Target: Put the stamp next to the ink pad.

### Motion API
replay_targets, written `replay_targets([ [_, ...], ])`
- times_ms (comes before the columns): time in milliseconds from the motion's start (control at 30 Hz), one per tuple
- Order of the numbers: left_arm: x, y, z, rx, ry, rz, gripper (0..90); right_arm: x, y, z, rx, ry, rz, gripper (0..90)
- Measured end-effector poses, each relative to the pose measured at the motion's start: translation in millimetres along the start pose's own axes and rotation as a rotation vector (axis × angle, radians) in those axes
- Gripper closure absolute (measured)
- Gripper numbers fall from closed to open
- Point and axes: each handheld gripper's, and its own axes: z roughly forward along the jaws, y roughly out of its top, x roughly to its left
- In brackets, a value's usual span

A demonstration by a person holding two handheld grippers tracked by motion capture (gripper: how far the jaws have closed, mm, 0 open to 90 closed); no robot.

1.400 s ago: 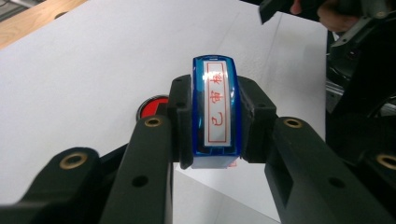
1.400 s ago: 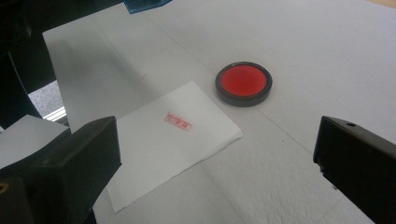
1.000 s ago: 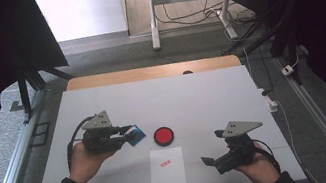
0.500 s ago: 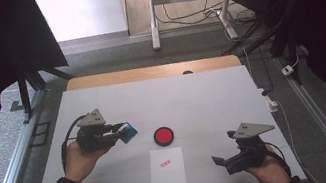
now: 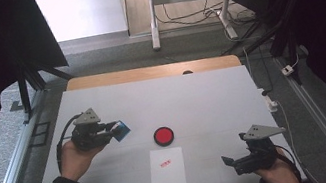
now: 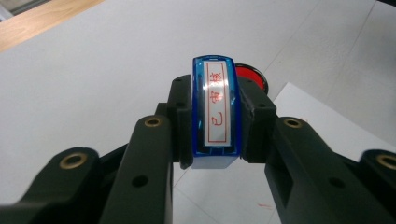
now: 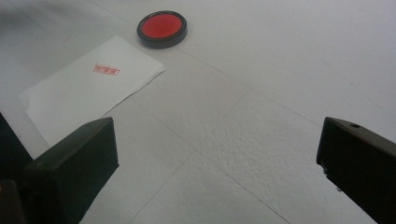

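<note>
A blue stamp (image 6: 214, 112) with a white face and red characters sits clamped between the jaws of my left gripper (image 5: 116, 130), held above the table's left half. The stamp (image 5: 121, 129) points toward a round red ink pad (image 5: 163, 135) in a black case at the table's middle. Just in front of the pad lies a white sheet of paper (image 5: 167, 172) bearing one small red stamp mark (image 7: 106, 70). My right gripper (image 5: 230, 163) hovers low at the front right, jaws wide apart with nothing between them; the ink pad (image 7: 162, 27) and sheet (image 7: 88, 88) lie ahead of it.
The white table top (image 5: 192, 96) has a wooden strip along its far edge (image 5: 147, 73). Metal rails run along both sides, and cables and a small white plug (image 5: 291, 69) lie off the right edge. Desk legs stand beyond the table.
My left gripper with the stamp has drifted left and a little toward the far side, away from the ink pad. My right gripper has slid toward the table's front right corner.
</note>
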Motion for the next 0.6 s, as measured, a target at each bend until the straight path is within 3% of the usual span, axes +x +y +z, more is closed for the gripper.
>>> replay_targets([
  [400,11.2,-6.3,2.5,0.031,0.052,-0.033,69.9,-5.9,-4.3,-6.8,0.012,-0.029,0.027,0.0],
  [600,16.2,-10.5,7.8,0.059,0.076,-0.047,69.9,-5.1,-3.9,-5.4,0.026,-0.025,0.015,0.0],
])
